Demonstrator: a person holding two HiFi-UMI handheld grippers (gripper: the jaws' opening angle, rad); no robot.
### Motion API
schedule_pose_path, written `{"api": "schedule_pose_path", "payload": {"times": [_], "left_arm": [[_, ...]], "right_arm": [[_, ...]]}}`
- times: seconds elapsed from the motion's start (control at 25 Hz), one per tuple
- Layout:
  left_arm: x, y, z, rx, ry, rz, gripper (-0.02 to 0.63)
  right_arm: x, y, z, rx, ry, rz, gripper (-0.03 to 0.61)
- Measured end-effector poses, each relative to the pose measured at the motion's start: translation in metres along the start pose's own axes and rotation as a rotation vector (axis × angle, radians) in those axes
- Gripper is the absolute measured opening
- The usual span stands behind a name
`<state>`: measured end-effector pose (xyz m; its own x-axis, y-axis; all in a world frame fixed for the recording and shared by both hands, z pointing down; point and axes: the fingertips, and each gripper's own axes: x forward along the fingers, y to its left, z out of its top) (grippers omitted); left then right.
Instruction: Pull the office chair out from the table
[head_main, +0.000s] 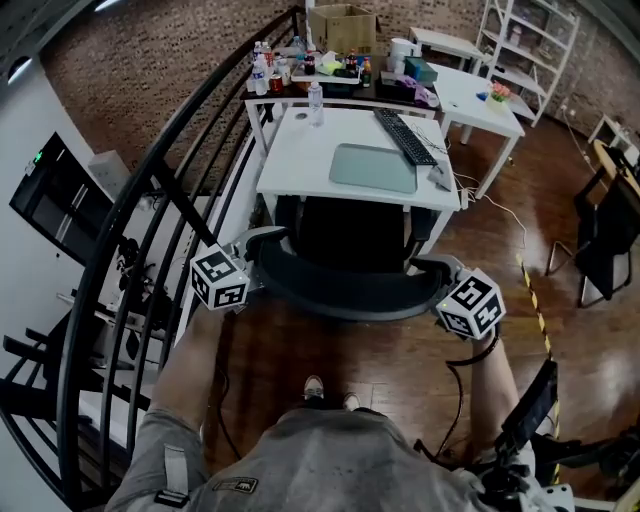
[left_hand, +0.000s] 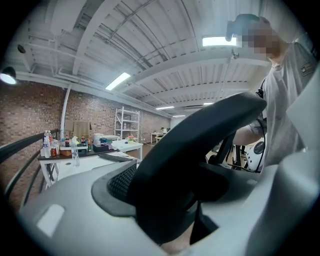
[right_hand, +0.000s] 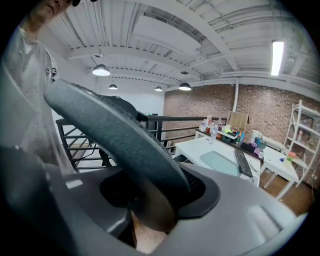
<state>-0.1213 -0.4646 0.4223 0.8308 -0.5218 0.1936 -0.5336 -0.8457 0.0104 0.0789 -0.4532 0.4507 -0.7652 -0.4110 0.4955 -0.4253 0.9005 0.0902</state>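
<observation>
Black chair (head_main: 340, 298), one, two grippers (head_main: 258, 268) (head_main: 436, 274) seemingly clamped

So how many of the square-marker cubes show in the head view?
2. The left cube sits at the left end of the office chair's backrest, the right cube at its right end. None seems hidden.

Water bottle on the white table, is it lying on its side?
No, the water bottle stands upright near the far edge of the table.
</observation>
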Motion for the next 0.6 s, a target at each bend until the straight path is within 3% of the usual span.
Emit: {"api": "schedule_pose_path", "payload": {"times": [0.6], "left_arm": [[-0.026, -0.075, -0.006, -0.012, -0.012, 0.031, 0.31]], "right_arm": [[-0.042, 0.057, -0.019, -0.018, -0.008, 0.042, 0.201]]}}
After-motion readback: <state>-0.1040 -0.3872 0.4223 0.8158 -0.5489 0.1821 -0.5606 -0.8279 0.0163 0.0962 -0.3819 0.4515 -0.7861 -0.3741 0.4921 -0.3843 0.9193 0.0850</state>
